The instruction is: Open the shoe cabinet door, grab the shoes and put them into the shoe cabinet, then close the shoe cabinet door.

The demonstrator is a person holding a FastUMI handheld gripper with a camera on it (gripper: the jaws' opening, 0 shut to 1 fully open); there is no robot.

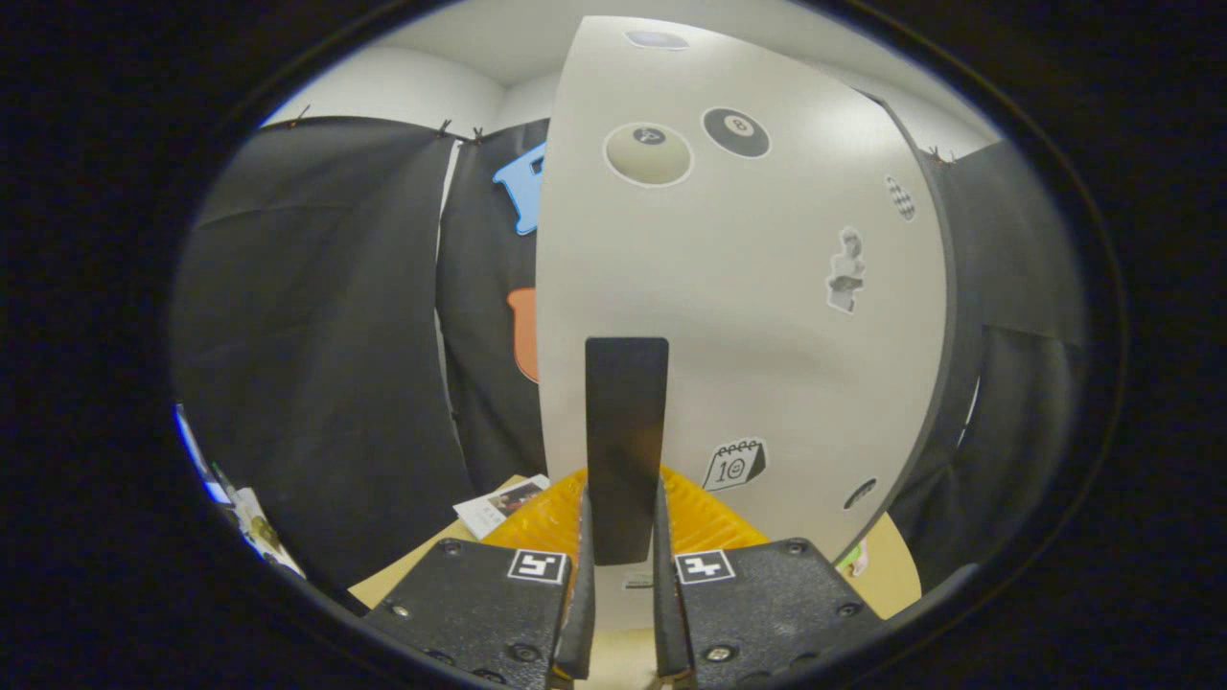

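The shoe cabinet door [757,316] is a pale panel with several stickers, standing close in front of me. A dark upright bar handle [626,422] is fixed to its face. My gripper [623,522] has both fingers [582,575] pressed on the lower end of that handle, one on each side. The door's left edge stands free against the booth cloth behind it. No shoes show here.
A light wooden tabletop [891,575] lies below the door. A small printed card [500,503] rests on it left of the fingers. Black cloth walls close in on both sides.
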